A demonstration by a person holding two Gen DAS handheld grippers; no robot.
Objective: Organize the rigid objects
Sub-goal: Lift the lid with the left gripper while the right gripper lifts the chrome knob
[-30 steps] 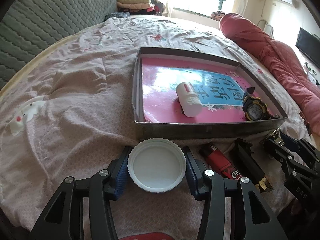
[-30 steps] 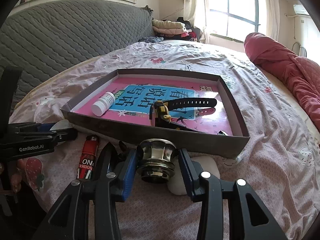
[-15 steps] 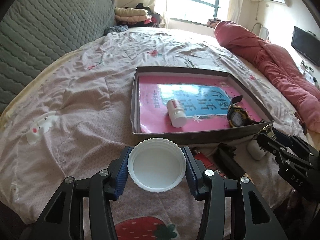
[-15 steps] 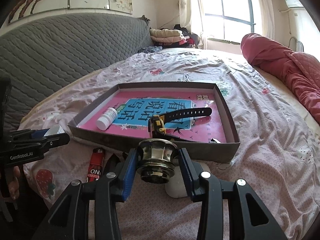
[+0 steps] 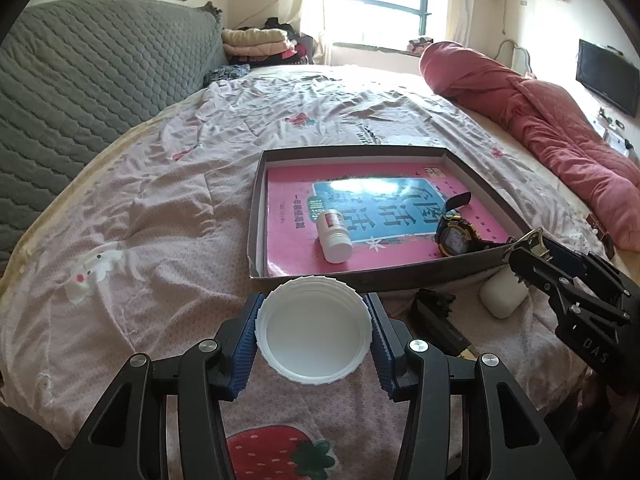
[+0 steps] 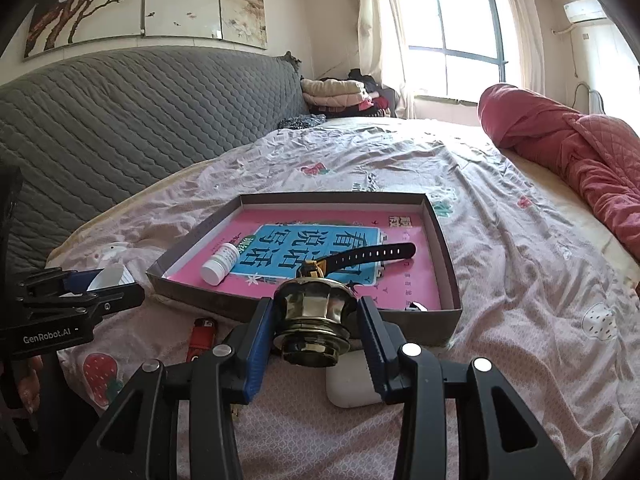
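wrinkled pink cotton bedsheet (image 5: 160, 208), shallow brown cardboard tray (image 5: 256, 216) holding smooth white pill bottle (image 5: 334, 236), left gripper (image 5: 314, 330) clamped on ribbed white plastic lid (image 5: 314, 332) above sheet, right gripper (image 6: 316, 330) clamped on faceted brass knob (image 6: 314, 316) before tray

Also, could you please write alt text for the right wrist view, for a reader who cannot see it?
The right gripper clamps a brass knob above a pink bedspread, just before a shallow cardboard tray holding a pink book, a white pill bottle and a black wristwatch. A white case and red lighter lie nearby.
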